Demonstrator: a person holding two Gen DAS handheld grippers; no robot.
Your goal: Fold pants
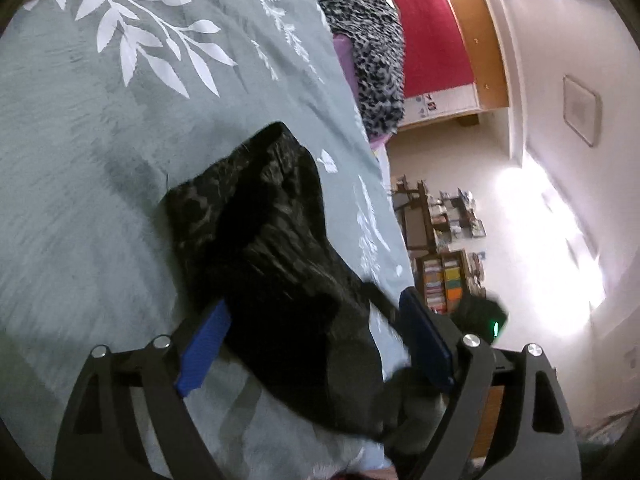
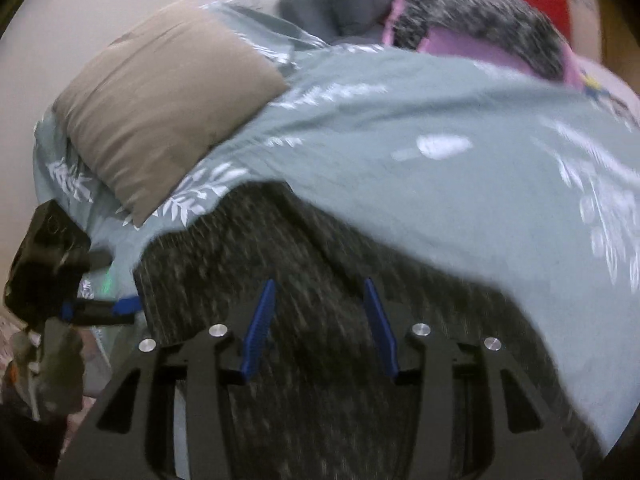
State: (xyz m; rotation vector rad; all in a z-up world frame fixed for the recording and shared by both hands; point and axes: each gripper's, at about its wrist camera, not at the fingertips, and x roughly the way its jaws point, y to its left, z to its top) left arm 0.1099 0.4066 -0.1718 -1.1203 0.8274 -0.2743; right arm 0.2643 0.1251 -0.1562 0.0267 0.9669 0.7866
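The dark, speckled pants (image 1: 264, 236) lie bunched on the grey leaf-print bedspread (image 1: 100, 180). My left gripper (image 1: 316, 328) is open, its blue pads (image 1: 204, 348) on either side of the near end of the pants. In the right wrist view the pants (image 2: 320, 248) spread wide below my right gripper (image 2: 320, 312), which is open just above the cloth. The left gripper (image 2: 100, 308) shows at the left edge of that view, at the edge of the pants. The view is motion-blurred.
A tan pillow (image 2: 160, 104) lies at the head of the bed. A leopard-print blanket (image 1: 372, 60) on purple cloth lies along the far bed edge. Beyond the bed are a red panel (image 1: 428, 28), wooden shelves (image 1: 440, 248) and a bright floor.
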